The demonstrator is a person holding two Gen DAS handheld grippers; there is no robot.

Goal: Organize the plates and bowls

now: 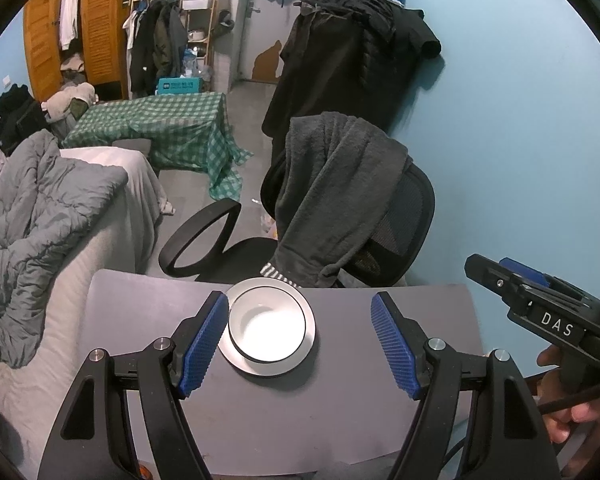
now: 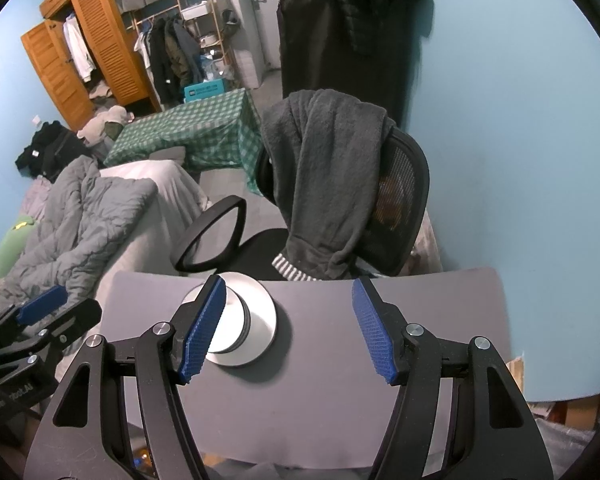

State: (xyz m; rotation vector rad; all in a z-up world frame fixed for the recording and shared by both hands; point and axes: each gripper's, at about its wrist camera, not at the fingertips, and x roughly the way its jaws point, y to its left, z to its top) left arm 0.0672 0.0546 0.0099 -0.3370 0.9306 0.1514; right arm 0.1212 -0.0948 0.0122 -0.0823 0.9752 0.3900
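A white bowl (image 1: 266, 330) with a dark rim sits inside a grey plate (image 1: 300, 356) on the grey table (image 1: 340, 420), near its far edge. My left gripper (image 1: 300, 340) is open and empty, held above the table, with the stack just inside its left finger. My right gripper (image 2: 288, 326) is open and empty, right of the stack. In the right wrist view the plate (image 2: 262, 320) and bowl (image 2: 232, 320) are partly hidden behind the left finger. Each gripper shows at the edge of the other's view: the right one (image 1: 540, 304), the left one (image 2: 32, 320).
A black office chair (image 1: 380, 220) draped with a dark grey fleece (image 1: 332, 192) stands just beyond the table's far edge. A bed with a grey duvet (image 1: 40, 208) lies to the left. A blue wall (image 1: 520, 120) runs along the right.
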